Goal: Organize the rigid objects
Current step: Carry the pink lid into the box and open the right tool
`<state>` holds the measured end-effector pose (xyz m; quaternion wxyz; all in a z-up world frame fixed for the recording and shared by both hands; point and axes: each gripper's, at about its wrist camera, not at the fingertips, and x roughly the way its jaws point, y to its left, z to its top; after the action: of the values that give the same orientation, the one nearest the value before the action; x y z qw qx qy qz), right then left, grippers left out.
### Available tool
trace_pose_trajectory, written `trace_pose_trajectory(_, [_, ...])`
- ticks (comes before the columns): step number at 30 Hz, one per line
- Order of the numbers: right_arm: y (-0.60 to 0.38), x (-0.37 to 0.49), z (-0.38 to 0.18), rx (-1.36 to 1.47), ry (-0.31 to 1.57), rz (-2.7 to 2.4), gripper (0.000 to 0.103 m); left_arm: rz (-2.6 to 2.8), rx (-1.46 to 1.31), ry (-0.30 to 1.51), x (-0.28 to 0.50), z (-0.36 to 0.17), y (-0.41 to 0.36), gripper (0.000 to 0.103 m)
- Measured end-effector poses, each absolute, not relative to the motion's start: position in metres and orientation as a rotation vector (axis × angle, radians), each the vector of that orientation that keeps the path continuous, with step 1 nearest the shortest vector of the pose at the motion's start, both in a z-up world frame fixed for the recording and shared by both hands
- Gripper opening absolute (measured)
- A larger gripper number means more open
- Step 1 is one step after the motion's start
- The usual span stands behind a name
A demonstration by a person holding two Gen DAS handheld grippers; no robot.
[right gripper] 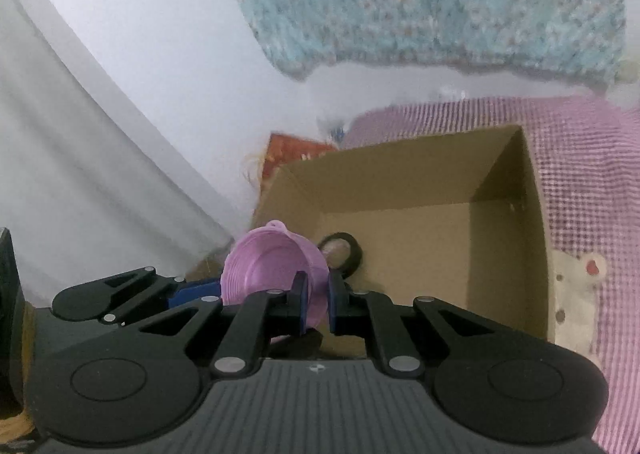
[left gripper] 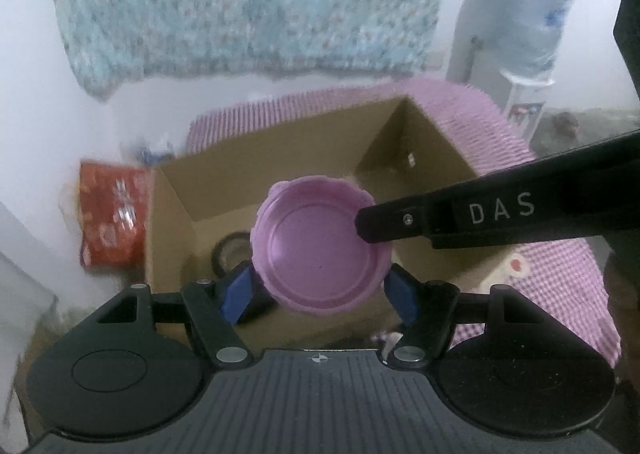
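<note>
Open box below; both grippers, L & R, pinch pink bowl at rim

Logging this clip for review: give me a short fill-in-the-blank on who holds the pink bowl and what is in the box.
1. Both grippers hold the pink ____.
2. The right gripper pinches its ____.
3. The roll of tape lies inside the cardboard ____.

Missing words: bowl; rim; box.

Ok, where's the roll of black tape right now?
The black tape roll lies on the floor of the cardboard box, in its near left corner, just behind the pink bowl both grippers hold.
</note>
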<state>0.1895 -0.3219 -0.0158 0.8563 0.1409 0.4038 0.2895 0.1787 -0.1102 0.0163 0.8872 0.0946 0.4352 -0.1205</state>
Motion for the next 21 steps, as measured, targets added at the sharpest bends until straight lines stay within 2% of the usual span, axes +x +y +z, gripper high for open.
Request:
trace_pose_trajectory(11, [-0.311, 0.283, -0.097, 0.294, 1.176, 0.598, 0.011, -0.204, 0.261, 1.097, 0.228, -0.043, -0.129, 0.070])
trace_pose_trajectory(21, [-0.294, 0.298, -0.133, 0.289, 1.287, 0.573, 0.013, -0.205, 0.262, 1.144, 0.235, -0.054, -0.128, 0.077])
